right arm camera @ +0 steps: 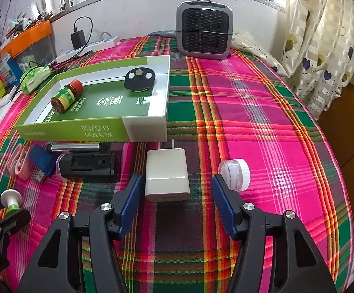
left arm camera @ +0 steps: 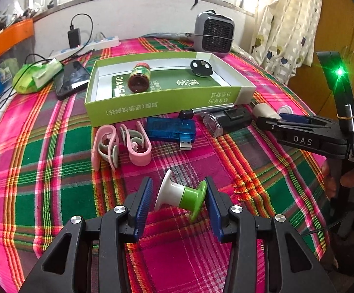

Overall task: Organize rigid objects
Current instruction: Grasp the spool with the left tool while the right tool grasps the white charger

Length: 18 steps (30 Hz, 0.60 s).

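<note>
**Two in the box, seven waiting on the table**

The sorting is looking to be at an early stage. The green box [left arm camera: 162,107] is sitting open on the plaid table [right arm camera: 262,112] and holding just two things: one brown jar [right arm camera: 64,96] lying on its side and one black round disc [right arm camera: 139,79].

Outside it, seven items are lying along or near the box's front wall: one black clip-on unit [right arm camera: 89,164], one white charger [right arm camera: 167,174], one blue USB stick [left arm camera: 169,129], one metal pen-like tube [right arm camera: 75,147], two pink clips [left arm camera: 120,145], one white cap [right arm camera: 234,174] and one white-and-green spool [left arm camera: 180,196].

The left claw [left arm camera: 178,201] is standing open around the spool, its pads close but not clearly pressing. The right claw [right arm camera: 177,196] is gaping wide around the charger, gripping nothing.
</note>
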{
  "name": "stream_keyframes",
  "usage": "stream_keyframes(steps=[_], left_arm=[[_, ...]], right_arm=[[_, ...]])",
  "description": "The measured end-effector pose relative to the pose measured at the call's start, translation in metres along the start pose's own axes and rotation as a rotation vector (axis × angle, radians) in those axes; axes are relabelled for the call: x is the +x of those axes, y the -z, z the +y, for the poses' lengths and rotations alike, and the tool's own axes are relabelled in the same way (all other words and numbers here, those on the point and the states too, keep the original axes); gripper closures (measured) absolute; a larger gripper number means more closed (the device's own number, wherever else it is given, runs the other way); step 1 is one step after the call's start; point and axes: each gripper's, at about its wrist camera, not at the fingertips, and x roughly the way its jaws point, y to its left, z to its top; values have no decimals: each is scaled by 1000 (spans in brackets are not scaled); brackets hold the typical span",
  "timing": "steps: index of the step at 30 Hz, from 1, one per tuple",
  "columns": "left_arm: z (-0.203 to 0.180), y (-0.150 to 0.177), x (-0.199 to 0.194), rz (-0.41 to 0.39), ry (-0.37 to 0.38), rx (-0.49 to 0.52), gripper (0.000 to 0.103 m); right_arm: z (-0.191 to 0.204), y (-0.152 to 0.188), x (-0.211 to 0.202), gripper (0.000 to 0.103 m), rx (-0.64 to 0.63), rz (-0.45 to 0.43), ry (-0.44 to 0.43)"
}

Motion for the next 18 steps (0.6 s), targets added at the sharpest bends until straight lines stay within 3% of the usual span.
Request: stream_keyframes(steps=[5, 8, 15, 18], left_arm=[[0, 0, 0, 0, -5, -2, 63], [0, 1, -1, 0, -16, -3, 71], [2, 1, -1, -4, -10, -12, 71], [2, 1, -2, -4, -10, -14, 71]], right_arm=[[-1, 0, 0, 44, 2, -1, -2], [-1, 0, -1, 51, 10, -5, -2], [-1, 0, -2, 59, 6, -8, -8], [-1, -1, -2, 66, 4, -10, -10]])
